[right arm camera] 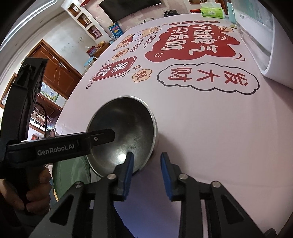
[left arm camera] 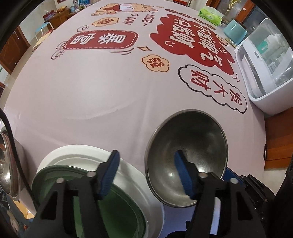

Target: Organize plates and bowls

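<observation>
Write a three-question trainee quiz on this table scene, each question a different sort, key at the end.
1. True or false: the left claw is shut on the steel bowl.
2. The green plate sits on: A) a white plate B) the steel bowl C) the tissue box.
3. Fill in: the right claw's left finger is inside the bowl's ____.

Key: 1 false, both fingers are apart; 2 A; 3 rim.

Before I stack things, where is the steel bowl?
Near the table's front edge, the steel bowl sits right of the white plate, between both claws.
</observation>
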